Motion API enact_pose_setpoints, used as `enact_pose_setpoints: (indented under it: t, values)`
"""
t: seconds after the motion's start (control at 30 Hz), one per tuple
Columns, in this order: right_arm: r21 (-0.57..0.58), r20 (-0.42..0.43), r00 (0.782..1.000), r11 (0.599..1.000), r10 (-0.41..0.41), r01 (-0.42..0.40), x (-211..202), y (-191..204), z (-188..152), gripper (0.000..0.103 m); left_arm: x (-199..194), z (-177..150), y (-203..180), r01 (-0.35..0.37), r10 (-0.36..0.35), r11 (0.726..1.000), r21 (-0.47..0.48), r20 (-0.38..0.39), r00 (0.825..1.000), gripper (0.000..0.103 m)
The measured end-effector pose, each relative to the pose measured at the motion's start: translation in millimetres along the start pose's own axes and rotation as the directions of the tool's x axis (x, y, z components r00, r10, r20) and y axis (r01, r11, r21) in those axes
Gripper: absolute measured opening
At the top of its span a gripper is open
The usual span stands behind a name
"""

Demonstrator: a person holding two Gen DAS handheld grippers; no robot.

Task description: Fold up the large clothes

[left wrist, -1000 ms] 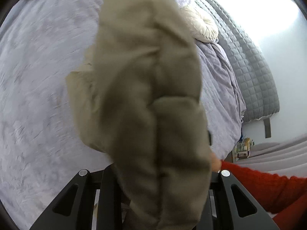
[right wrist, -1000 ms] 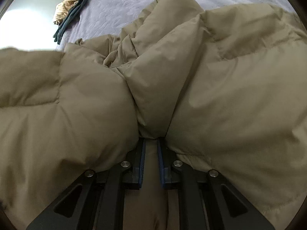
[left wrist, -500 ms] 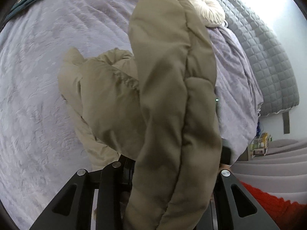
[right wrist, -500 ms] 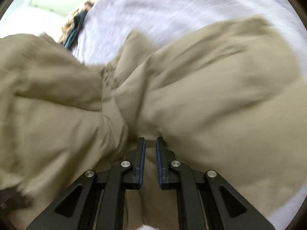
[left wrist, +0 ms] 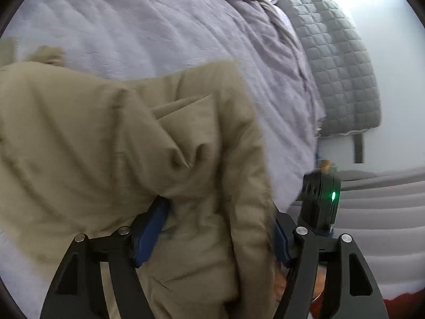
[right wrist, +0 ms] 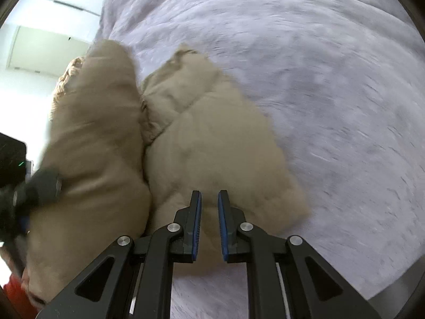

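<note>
Both wrist views closely overlook the jacket [left wrist: 111, 146] [right wrist: 212, 146].

- Right gripper [right wrist: 209, 207]: fingers narrowly parted over tan padded jacket [right wrist: 207, 143]; grip on fabric unclear.
- Jacket bunched on lavender bedspread [right wrist: 332, 85].
- Left gripper [right wrist: 24, 194] at jacket's left edge.

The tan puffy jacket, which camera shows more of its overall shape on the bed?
The right wrist view: the tan puffy jacket shows two bunched lobes with its far edge against the purple bedspread. In the left wrist view the jacket fills the foreground, draped between the left hand-held gripper's spread fingers, its left and lower parts cut off.
</note>
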State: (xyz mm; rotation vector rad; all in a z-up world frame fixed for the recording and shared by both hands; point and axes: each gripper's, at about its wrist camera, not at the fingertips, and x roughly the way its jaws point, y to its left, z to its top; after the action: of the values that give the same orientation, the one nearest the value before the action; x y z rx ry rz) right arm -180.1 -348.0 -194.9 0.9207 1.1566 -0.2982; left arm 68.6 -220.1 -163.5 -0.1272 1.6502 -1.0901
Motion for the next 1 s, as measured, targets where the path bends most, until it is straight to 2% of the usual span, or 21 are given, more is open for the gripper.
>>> enact_pose_setpoints:
  t: [0.07, 0.1, 0.17, 0.2, 0.23, 0.37, 0.5, 0.57, 0.63, 0.7, 0.73, 0.77, 0.83, 0.9, 0.93, 1.0]
  values:
    - [0.009, 0.007, 1.0, 1.0, 0.015, -0.015, -11, -7, -6, 0.017, 16, 8, -3, 0.039, -0.039, 0.999, 0.003, -0.016, 0.999, 0.071]
    - [0.009, 0.013, 1.0, 1.0, 0.027, -0.027, -16, -7, -8, 0.022, 23, 12, -7, 0.038, -0.037, 0.999, 0.01, -0.02, 0.999, 0.071]
    - [0.002, 0.032, 0.998, 0.999, 0.051, -0.051, -34, -13, -13, 0.071, 44, 24, -7, 0.017, -0.016, 1.0, 0.026, -0.043, 0.999, 0.071]
    - [-0.006, 0.053, 0.997, 0.998, 0.064, -0.064, -43, -9, -17, 0.077, 53, 28, -6, -0.004, 0.005, 1.0, 0.027, -0.049, 0.999, 0.071]
    - [-0.017, 0.071, 0.994, 0.996, 0.084, -0.083, -51, -5, -20, 0.078, 59, 33, -5, -0.012, 0.014, 1.0, 0.025, -0.054, 0.998, 0.071]
    - [-0.042, 0.067, 0.978, 0.98, 0.196, -0.193, -69, 4, -35, 0.078, 73, 36, -8, -0.024, 0.027, 0.999, 0.036, -0.068, 0.997, 0.071]
    - [-0.059, -0.006, 0.956, 0.955, 0.292, -0.292, -62, 18, -48, 0.078, 75, 38, -6, -0.026, 0.029, 0.999, 0.041, -0.082, 0.996, 0.071]
    - [-0.081, -0.022, 0.951, 0.948, 0.308, -0.309, -54, 30, -49, 0.078, 73, 37, -7, -0.041, 0.045, 0.998, 0.048, -0.08, 0.996, 0.071]
    - [-0.088, -0.029, 0.956, 0.952, 0.291, -0.292, -45, 38, -50, 0.077, 70, 36, -15, -0.057, 0.061, 0.997, 0.057, -0.065, 0.996, 0.071]
    - [-0.078, -0.029, 0.967, 0.964, 0.254, -0.256, -33, 42, -44, 0.055, 59, 34, -24, -0.05, 0.053, 0.996, 0.079, -0.036, 0.998, 0.071]
    - [-0.07, -0.03, 0.974, 0.972, 0.225, -0.226, -26, 42, -39, 0.026, 47, 32, -32, -0.056, 0.057, 0.993, 0.107, -0.004, 0.998, 0.071]
    - [-0.068, -0.028, 0.984, 0.982, 0.176, -0.178, -21, 41, -36, 0.02, 35, 29, -37, -0.078, 0.074, 0.988, 0.132, 0.032, 0.997, 0.071]
    - [-0.092, -0.006, 0.996, 0.992, 0.088, -0.088, -18, 39, -33, 0.018, 9, 24, -45, -0.147, 0.127, 0.974, 0.171, 0.124, 0.984, 0.071]
    - [-0.098, -0.002, 0.999, 0.994, 0.039, -0.039, -15, 33, -31, 0.018, -26, 17, -43, -0.242, 0.196, 0.955, 0.17, 0.249, 0.948, 0.071]
    - [-0.095, -0.005, 1.0, 0.995, 0.031, -0.031, -15, 29, -30, 0.018, -39, 15, -39, -0.263, 0.21, 0.951, 0.161, 0.287, 0.935, 0.071]
    - [-0.088, -0.012, 1.0, 0.996, 0.007, -0.008, -12, 22, -30, 0.018, -67, 11, -21, -0.333, 0.278, 0.938, 0.095, 0.368, 0.887, 0.071]
